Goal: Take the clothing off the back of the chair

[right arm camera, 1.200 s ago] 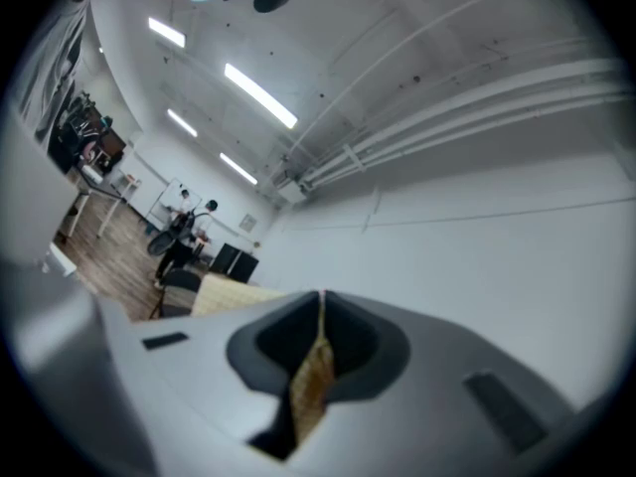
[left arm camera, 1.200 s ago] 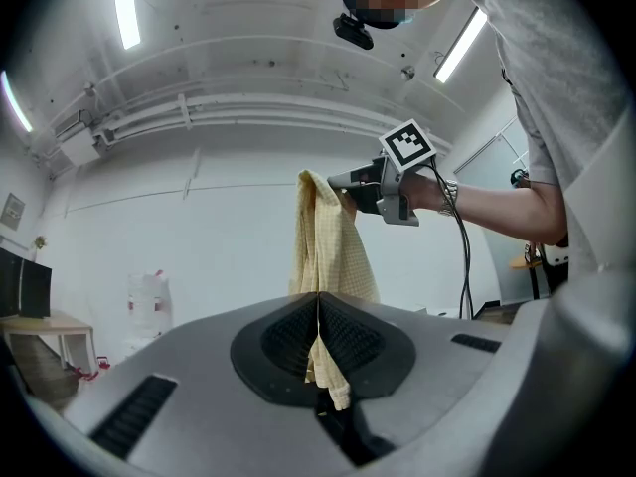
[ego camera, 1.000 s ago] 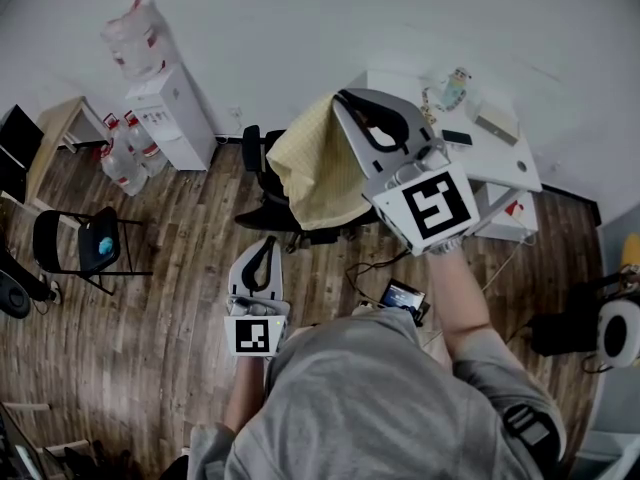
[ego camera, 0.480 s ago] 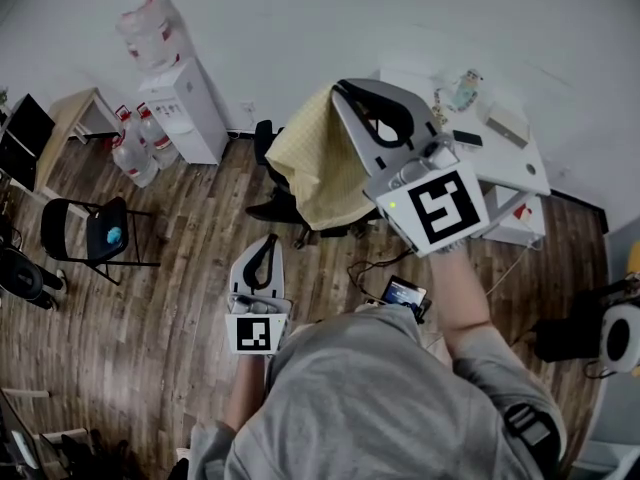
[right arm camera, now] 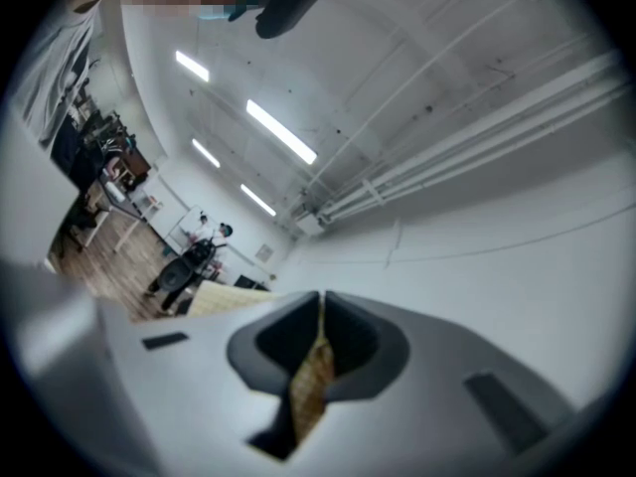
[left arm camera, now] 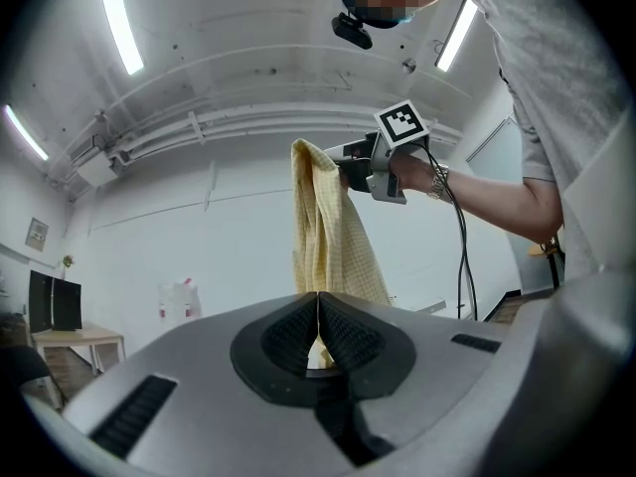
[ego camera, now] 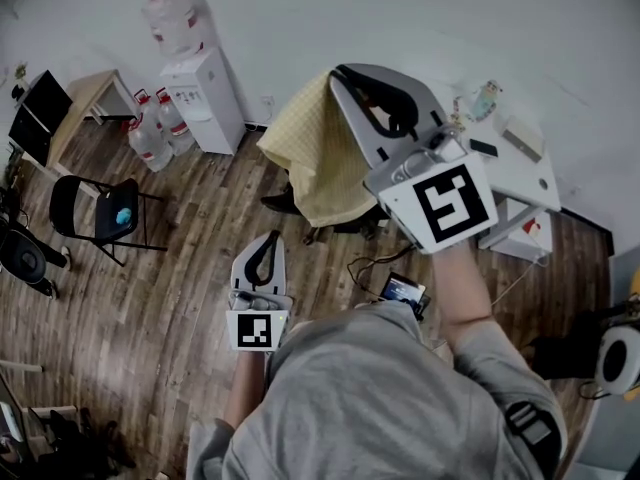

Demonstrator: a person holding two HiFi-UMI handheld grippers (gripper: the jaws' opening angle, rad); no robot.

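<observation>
The right gripper (ego camera: pixel 340 76) has its jaws clamped on the top edge of the yellow checked cloth (ego camera: pixel 315 153); in the right gripper view a strip of it runs down between the pads. The cloth hangs in folds below and to the left of the jaws, over the black chair (ego camera: pixel 283 204). Whether it touches the chair cannot be told.

The left gripper (ego camera: pixel 266 240) is nearer and lower, well apart from the cloth, with its jaws together on nothing.

The floor (ego camera: pixel 170 268) is wood planks. A white table (ego camera: pixel 520 168) stands far right, a water dispenser (ego camera: pixel 205 98) with bottles (ego camera: pixel 155 138) by the far wall, and a folding chair (ego camera: pixel 100 213) at the left.
</observation>
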